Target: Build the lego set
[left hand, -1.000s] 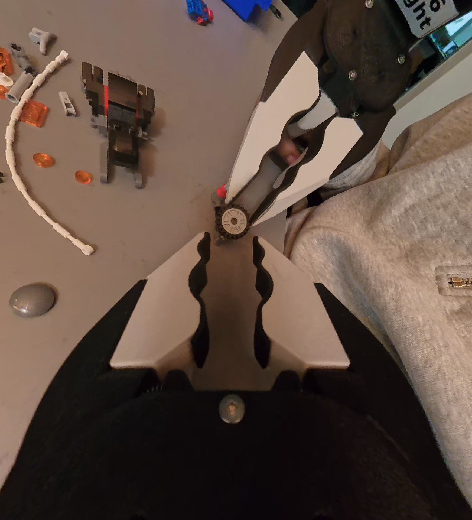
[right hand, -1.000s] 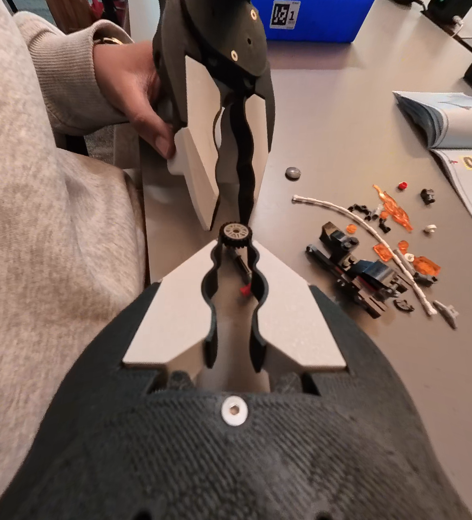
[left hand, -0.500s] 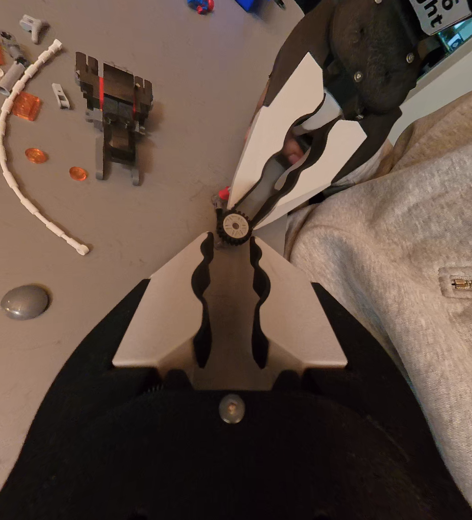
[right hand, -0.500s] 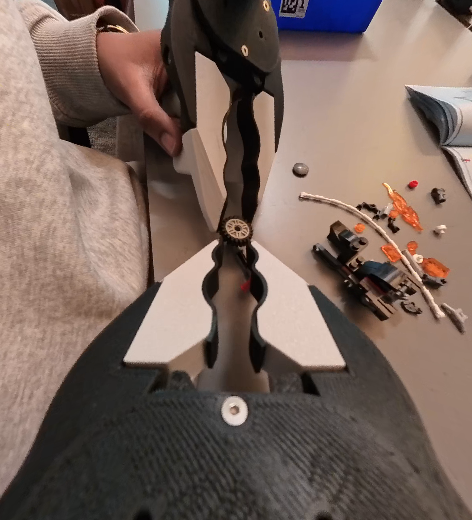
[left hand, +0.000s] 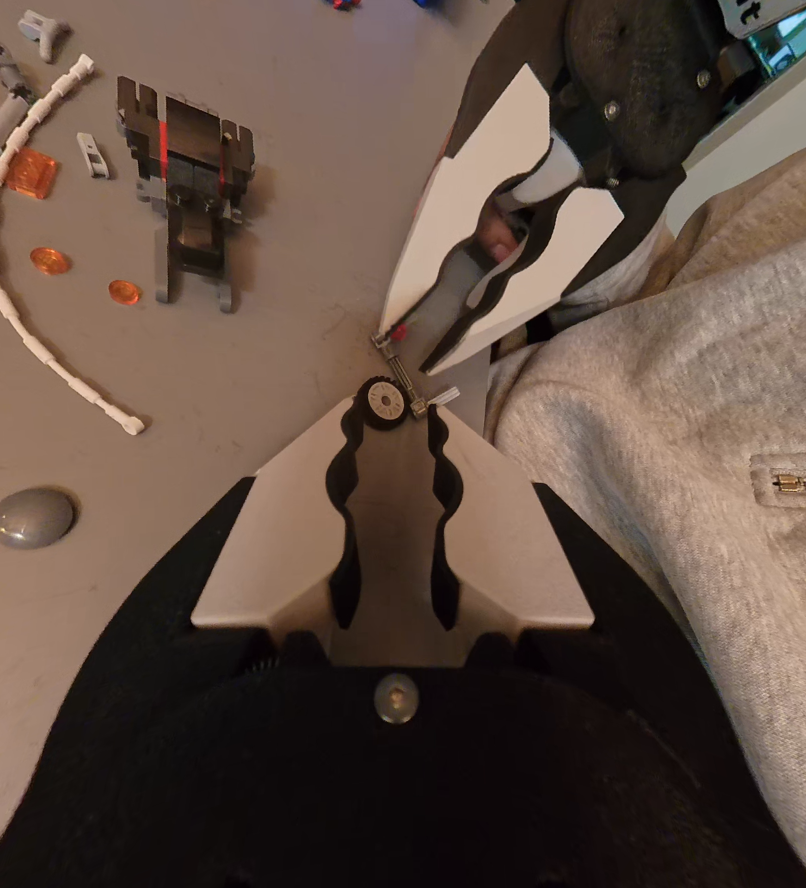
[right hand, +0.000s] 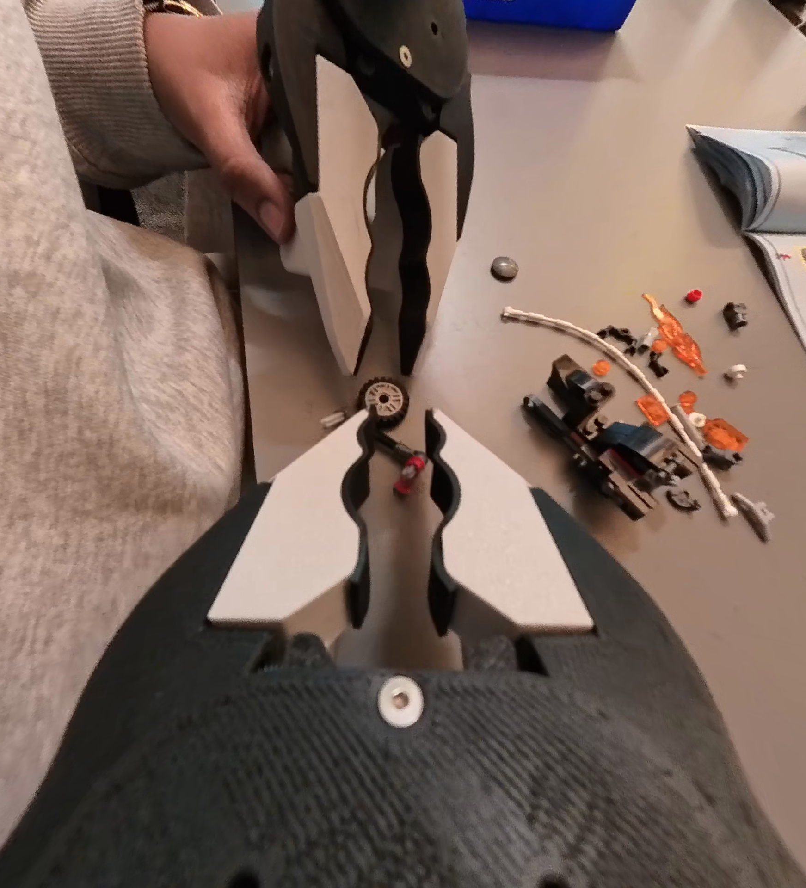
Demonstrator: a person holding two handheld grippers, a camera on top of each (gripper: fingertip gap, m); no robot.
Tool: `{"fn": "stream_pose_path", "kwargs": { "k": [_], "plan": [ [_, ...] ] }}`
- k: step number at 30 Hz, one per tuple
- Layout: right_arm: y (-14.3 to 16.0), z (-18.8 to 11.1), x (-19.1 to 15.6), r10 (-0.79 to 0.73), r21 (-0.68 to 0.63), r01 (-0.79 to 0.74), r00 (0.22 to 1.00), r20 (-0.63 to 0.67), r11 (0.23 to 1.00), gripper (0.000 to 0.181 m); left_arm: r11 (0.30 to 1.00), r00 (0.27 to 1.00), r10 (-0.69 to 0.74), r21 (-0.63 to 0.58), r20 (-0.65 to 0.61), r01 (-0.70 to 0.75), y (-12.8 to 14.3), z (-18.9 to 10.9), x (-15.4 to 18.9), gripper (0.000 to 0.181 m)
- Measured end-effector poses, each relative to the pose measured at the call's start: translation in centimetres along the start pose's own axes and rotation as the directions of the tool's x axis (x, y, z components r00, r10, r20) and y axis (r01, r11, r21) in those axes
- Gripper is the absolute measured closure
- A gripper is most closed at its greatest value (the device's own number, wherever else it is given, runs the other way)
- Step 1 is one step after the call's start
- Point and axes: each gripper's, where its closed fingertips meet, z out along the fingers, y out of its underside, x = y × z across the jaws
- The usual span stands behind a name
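Note:
A small wheel assembly lies loose on the grey table between both grippers' tips: a black tyre on a grey hub (left hand: 384,401) on a thin black bar (left hand: 398,370) with a red stud (left hand: 398,331) and a grey pin (left hand: 444,396). My left gripper (left hand: 393,411) is open, with the wheel just beyond its left fingertip. My right gripper (right hand: 399,417) is open, with the bar and red stud (right hand: 408,473) between its fingers and the wheel (right hand: 384,399) at their tips. Each gripper also shows in the other's view: the right (left hand: 404,351) and the left (right hand: 380,371).
A black partly built vehicle (left hand: 189,187) (right hand: 598,432) sits on the table with a white flexible hose (left hand: 21,307), orange clear pieces (left hand: 50,260) and small grey parts. A grey dome (left hand: 31,516) lies apart. An open booklet (right hand: 775,192) is far right. A grey sweater (left hand: 679,432) borders the table edge. Left and right tips are no more than a few centimetres apart. Between my left fingertips and the grey dome (left hand: 31,516) there is roughly 10 centimetres. Look for it in the right wrist view (right hand: 510,260) too.
My right gripper has opened and let go of the wheel assembly, which has tipped over and now lies between the two grippers. My left gripper stays open.

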Motion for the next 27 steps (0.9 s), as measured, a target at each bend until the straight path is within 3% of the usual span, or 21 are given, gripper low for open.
{"fn": "stream_pose_path", "kwargs": {
  "k": [11,22,27],
  "plan": [
    [2.4,-0.4,0.0,0.057,-0.09,-0.052,0.997,0.054,0.995,0.144,0.993,0.988,0.101,-0.072,0.118,-0.092,0.5,1.0,-0.6,0.153],
    [2.4,0.2,-0.1,0.05,-0.111,-0.044,0.998,0.045,0.993,0.155,0.99,0.98,0.124,-0.08,0.153,-0.113,0.4,1.1,-0.8,0.158],
    [2.7,0.0,0.6,0.088,-0.119,-0.085,0.996,0.022,0.989,0.168,0.99,0.982,0.142,-0.028,0.121,-0.14,-0.2,0.7,-0.1,0.155]
  ]
}}
